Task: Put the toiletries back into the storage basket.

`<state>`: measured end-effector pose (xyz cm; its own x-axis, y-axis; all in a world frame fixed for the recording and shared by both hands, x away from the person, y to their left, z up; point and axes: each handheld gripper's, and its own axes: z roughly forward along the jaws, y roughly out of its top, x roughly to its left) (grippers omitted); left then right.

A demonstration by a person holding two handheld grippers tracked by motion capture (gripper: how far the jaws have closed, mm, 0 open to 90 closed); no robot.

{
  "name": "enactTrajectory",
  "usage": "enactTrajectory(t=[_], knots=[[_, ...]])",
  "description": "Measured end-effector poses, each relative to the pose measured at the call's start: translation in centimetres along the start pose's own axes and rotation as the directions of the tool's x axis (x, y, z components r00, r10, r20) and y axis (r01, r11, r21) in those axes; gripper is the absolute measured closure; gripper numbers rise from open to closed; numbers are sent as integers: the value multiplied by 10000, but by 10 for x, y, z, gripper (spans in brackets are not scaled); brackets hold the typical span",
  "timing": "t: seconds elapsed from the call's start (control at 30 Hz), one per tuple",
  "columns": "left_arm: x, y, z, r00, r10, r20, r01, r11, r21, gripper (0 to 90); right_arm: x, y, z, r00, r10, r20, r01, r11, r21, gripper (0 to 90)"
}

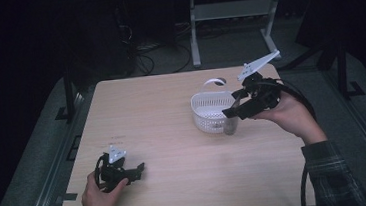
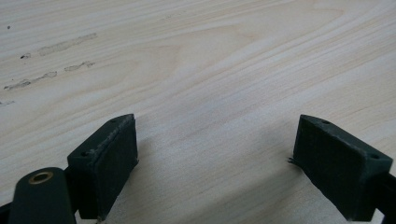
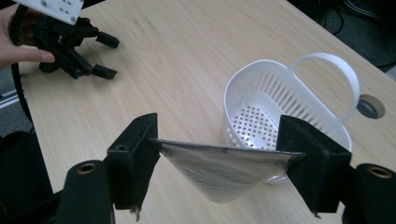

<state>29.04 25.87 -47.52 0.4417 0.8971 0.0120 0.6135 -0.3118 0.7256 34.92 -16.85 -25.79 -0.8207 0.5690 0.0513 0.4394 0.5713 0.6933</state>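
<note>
Lab: dark room; floor cables (image 1: pixel 149 60); metal stand (image 1: pixel 229 18).

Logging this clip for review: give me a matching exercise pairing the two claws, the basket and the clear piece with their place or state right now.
Things:
1. left claw
2. right claw
3. white perforated plastic basket with a loop handle
4. thin clear plastic piece with a tapering lower end

States:
A. pinched at both edges, hanging point-down beside the basket
B. open, low over bare wood at the near left of the table
C. standing upright on the table, nothing visible inside
D. shut on the clear piece

Pairs: 1-B, 2-D, 3-C, 4-A
</note>
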Motion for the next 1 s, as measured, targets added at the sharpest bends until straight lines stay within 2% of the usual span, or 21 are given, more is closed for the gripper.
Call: enactTrajectory(t=[0.33,0.57,1.0], knots=[[0,0,0,10000,7,3,-7,10000,29,127,-11,10,-6,9998,75,208,-70,9998,-208,302],[0,0,0,10000,30,-8,-30,10000,27,127,-21,16,-6,9986,311,417,-297,9990,-326,302],[0,0,0,10000,28,-13,-28,10000,20,127,-43,23,2,9953,683,679,-653,9968,-450,302]])
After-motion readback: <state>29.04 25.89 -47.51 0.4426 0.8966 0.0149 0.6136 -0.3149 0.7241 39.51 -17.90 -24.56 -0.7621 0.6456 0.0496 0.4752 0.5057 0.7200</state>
